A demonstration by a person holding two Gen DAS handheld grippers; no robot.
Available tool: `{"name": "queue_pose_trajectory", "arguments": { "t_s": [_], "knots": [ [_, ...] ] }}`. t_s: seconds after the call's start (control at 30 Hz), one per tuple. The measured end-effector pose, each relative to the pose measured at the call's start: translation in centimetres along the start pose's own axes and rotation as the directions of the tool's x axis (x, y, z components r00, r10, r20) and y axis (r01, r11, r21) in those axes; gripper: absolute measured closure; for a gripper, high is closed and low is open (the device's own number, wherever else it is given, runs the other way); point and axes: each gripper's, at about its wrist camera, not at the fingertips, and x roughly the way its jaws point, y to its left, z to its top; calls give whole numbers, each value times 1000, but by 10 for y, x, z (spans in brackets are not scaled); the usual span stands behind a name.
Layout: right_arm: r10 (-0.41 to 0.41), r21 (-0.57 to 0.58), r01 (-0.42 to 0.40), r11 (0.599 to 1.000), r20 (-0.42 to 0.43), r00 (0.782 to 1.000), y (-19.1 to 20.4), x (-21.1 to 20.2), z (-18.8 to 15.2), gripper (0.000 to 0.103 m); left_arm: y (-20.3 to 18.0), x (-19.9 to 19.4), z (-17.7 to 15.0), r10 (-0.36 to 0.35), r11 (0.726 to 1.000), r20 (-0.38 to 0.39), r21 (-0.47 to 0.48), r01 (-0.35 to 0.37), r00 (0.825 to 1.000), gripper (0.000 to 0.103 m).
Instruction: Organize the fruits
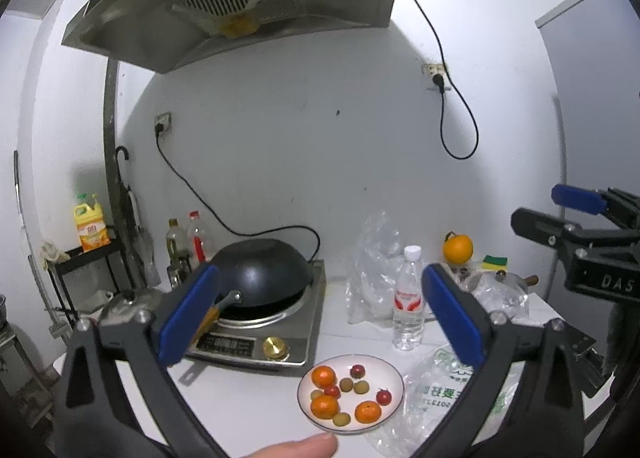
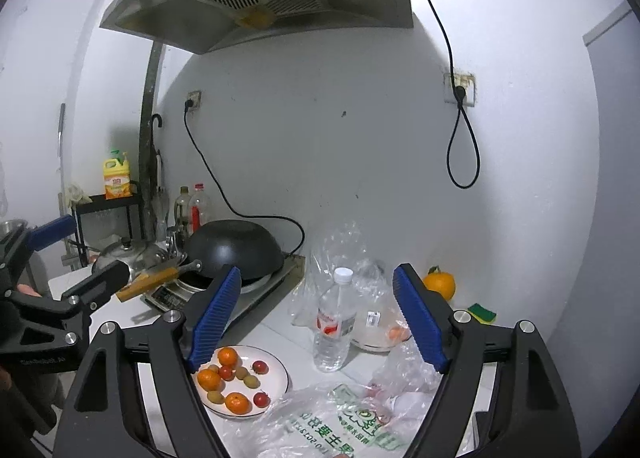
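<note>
A white plate [image 1: 394,374] [image 2: 280,368] lies on the white counter. It carries three tangerines [image 1: 323,376], three red cherry tomatoes [image 1: 384,396] and several small yellow-green fruits [image 1: 346,385]. A bigger orange [image 1: 458,248] [image 2: 440,285] with a leaf sits by the back wall. My left gripper [image 1: 320,270] hovers above and before the plate, open and empty. My right gripper [image 2: 319,271] is also open and empty, with the plate low to its left. Each gripper shows at the edge of the other's view, the right [image 1: 576,210] and the left [image 2: 80,254].
A black wok [image 1: 262,272] [image 2: 236,246] rests on an induction cooker [image 1: 280,338] at the left. A water bottle [image 1: 409,298] [image 2: 335,322] stands behind the plate. A printed plastic bag [image 1: 440,390] [image 2: 340,422] lies right of the plate. A bag-covered bowl [image 2: 376,334], a sponge [image 2: 482,312] and a thumb [image 1: 296,448] also show.
</note>
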Motion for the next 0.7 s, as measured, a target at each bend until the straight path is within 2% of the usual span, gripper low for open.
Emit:
{"name": "queue_pose_trajectory", "arguments": {
  "t_s": [0.17,0.33,0.43,0.7],
  "knots": [
    [24,32,-24,999,9,1000,-6,-1,-4,22,-9,-5,-2,10,1000,14,22,-10,1000,1],
    [32,51,-33,998,24,999,-15,-8,-5,22,-20,-12,-1,-15,1000,32,25,14,999,1],
    [38,73,-40,997,27,999,-23,-11,-8,22,-29,-14,-2,9,999,54,42,-11,999,1],
    [35,73,-37,997,22,999,-30,-13,-12,22,-31,-8,-3,10,1000,25,-5,-10,1000,1]
  ]
}}
